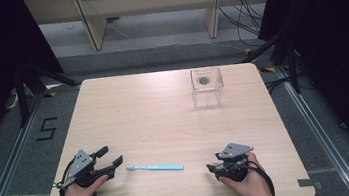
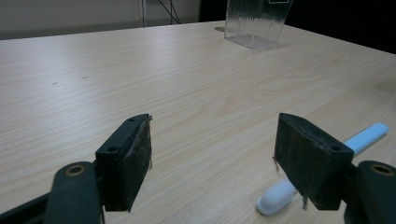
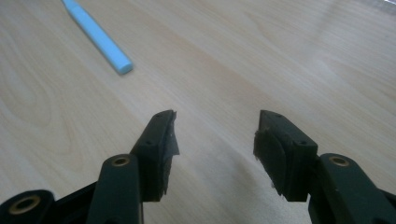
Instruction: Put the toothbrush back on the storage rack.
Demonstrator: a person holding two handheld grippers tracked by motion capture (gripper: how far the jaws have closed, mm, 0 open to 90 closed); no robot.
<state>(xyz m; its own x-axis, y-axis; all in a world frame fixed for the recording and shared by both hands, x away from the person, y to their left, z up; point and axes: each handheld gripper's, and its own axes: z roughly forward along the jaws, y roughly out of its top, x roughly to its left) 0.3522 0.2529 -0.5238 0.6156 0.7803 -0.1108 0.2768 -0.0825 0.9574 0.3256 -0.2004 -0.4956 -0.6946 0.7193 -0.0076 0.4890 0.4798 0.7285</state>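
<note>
A light blue toothbrush (image 1: 155,168) with a white head lies flat near the table's front edge, head to the left. My left gripper (image 1: 110,155) is open just left of the head, nothing between its jaws. In the left gripper view (image 2: 215,123) the toothbrush's white head (image 2: 276,198) lies beside the right-hand jaw. My right gripper (image 1: 212,168) is open a short way right of the handle's end, pointing left. In the right gripper view (image 3: 217,119) the blue handle (image 3: 100,39) lies ahead at the upper left, apart from the jaws.
A clear ribbed plastic container (image 1: 207,86) stands upright at the back right of the wooden table (image 1: 154,115); it also shows far off in the left gripper view (image 2: 254,21). Dark curtains and stands flank the table.
</note>
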